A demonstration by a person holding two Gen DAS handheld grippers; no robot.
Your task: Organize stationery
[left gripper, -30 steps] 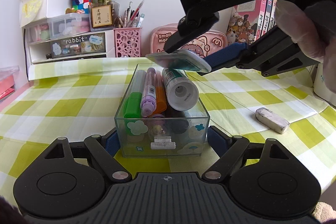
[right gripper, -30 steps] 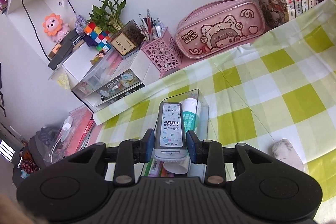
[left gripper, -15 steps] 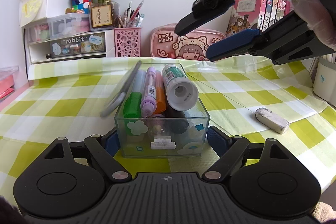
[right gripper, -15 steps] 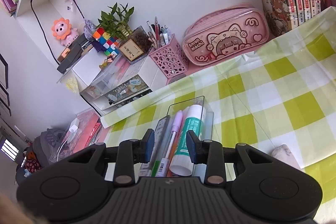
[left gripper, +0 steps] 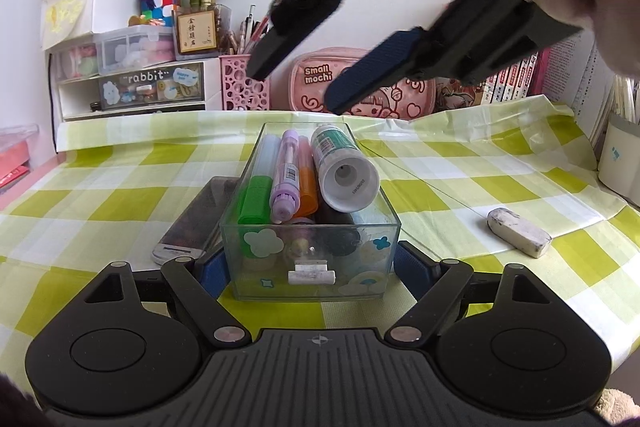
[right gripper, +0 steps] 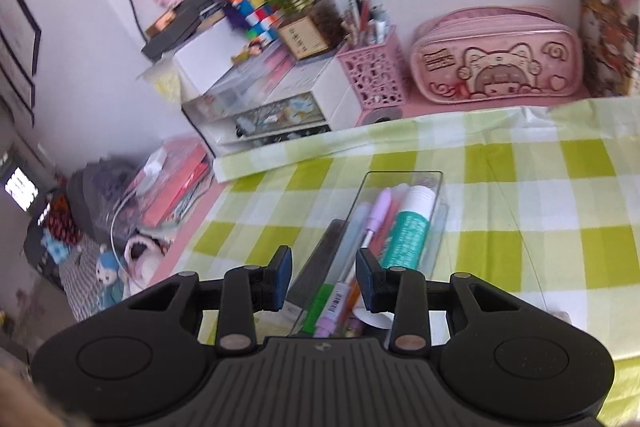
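Note:
A clear plastic box holds several markers and a white-and-green glue stick. My left gripper is shut on the box's near end. A flat grey case lies on the cloth against the box's left side; it also shows in the right wrist view. My right gripper is open and empty, hovering above the box; it appears in the left wrist view high over the box.
A white eraser lies on the green checked cloth at right. A pink pen holder, pink pencil pouch, drawer unit and books line the back wall.
My right gripper opened and let go of the flat grey case, which fell to the cloth left of the box. The right gripper then rose. The left gripper has not moved.

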